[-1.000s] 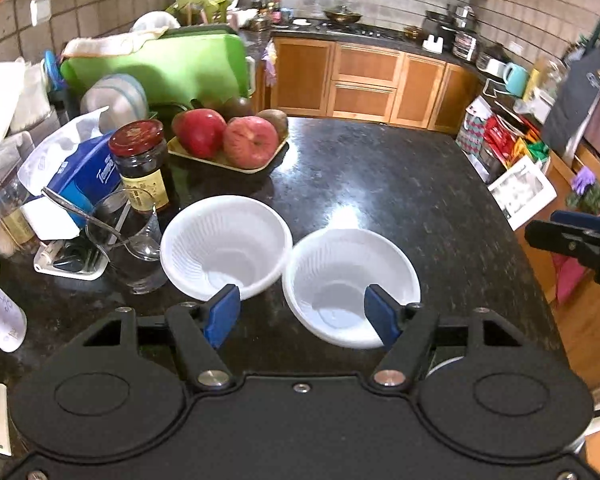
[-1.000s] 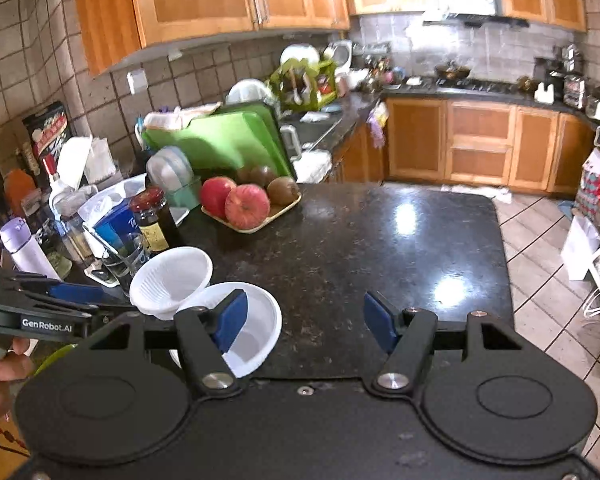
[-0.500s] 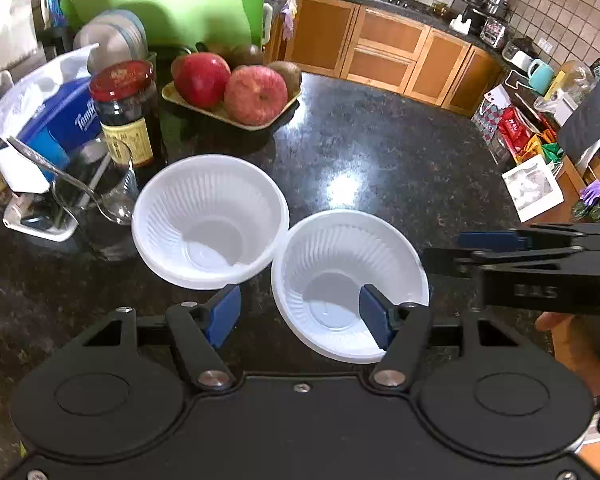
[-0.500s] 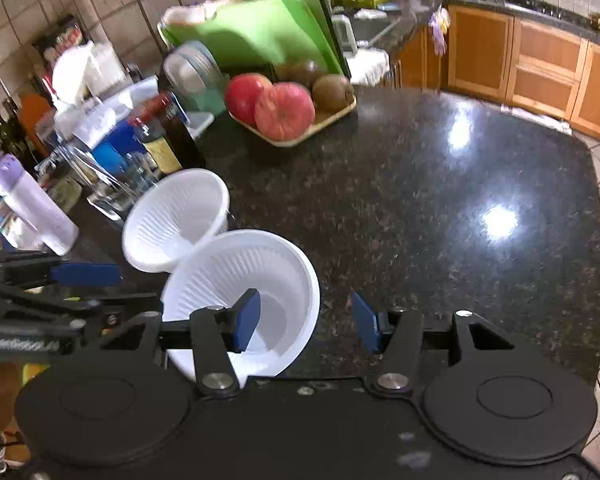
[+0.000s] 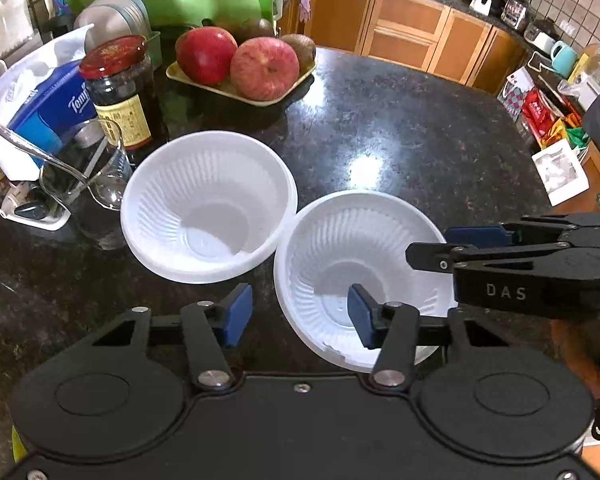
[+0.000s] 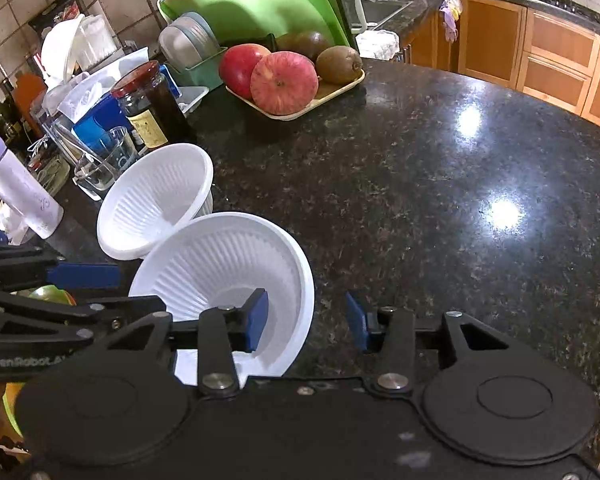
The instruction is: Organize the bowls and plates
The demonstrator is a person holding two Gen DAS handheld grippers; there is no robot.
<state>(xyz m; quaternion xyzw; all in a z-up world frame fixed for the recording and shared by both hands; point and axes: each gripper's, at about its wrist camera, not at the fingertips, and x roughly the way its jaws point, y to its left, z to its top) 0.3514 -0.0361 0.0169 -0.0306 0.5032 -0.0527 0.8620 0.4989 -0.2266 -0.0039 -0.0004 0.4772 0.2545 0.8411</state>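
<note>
Two white ribbed plastic bowls sit side by side on the black granite counter (image 5: 400,128). The far bowl (image 5: 208,204) also shows in the right wrist view (image 6: 152,200). The near bowl (image 5: 360,264) also shows in the right wrist view (image 6: 224,276). My left gripper (image 5: 298,316) is open, its right finger over the near bowl's inside and its left finger outside the rim. My right gripper (image 6: 306,320) is open, straddling the near bowl's right rim, one finger inside and one outside. The right gripper also shows from the side in the left wrist view (image 5: 440,244).
A tray of apples and kiwis (image 5: 244,64) stands behind the bowls. A dark jar (image 5: 120,88), a glass with a spoon (image 5: 80,176), a blue tissue pack (image 5: 56,96) and a lilac bottle (image 6: 16,188) crowd the left. A green cutting board (image 6: 256,4) leans at the back.
Both grippers have moved down and in toward the near bowl. The right gripper's fingers now straddle its rim and have narrowed somewhat. The bowls have not moved.
</note>
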